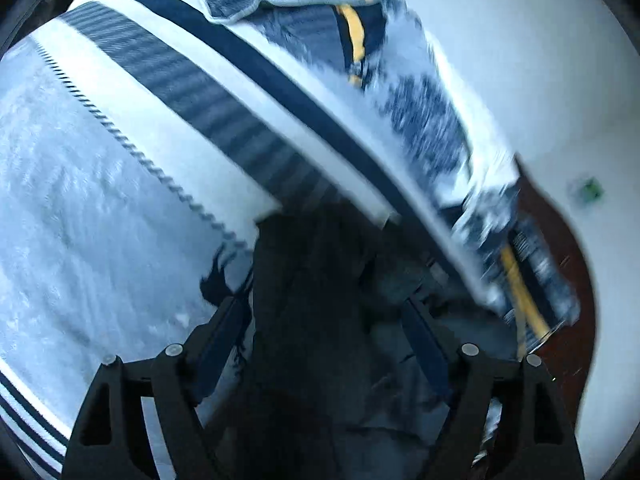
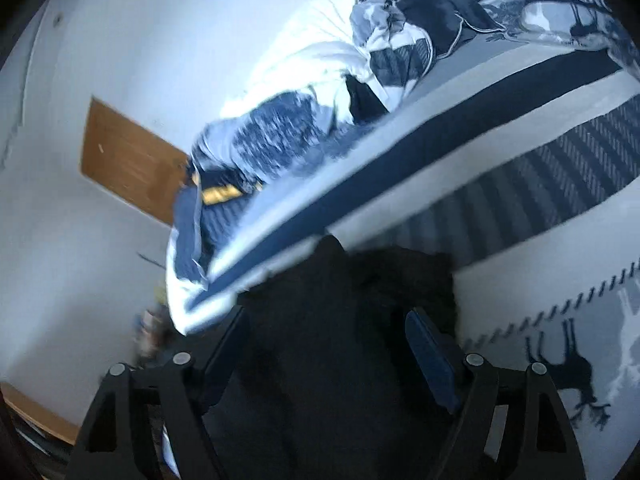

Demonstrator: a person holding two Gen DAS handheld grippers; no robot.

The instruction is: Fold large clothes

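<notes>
A dark, near-black garment (image 1: 316, 280) hangs between the fingers of my left gripper (image 1: 320, 312), which is shut on it; the cloth fills the gap and drops below the frame. In the right wrist view the same dark garment (image 2: 344, 320) bunches between the fingers of my right gripper (image 2: 324, 328), which is also shut on it. Both grippers hold it above a bed covered by a white, grey and navy striped blanket (image 1: 192, 92), which also shows in the right wrist view (image 2: 500, 152). Both views are motion-blurred.
A pile of rumpled clothes and bedding (image 2: 404, 32) lies at the far side of the bed. More crumpled navy and yellow fabric (image 1: 436, 128) sits along the bed edge. A white wall (image 2: 120, 40) and a wooden door (image 2: 128, 160) stand beyond.
</notes>
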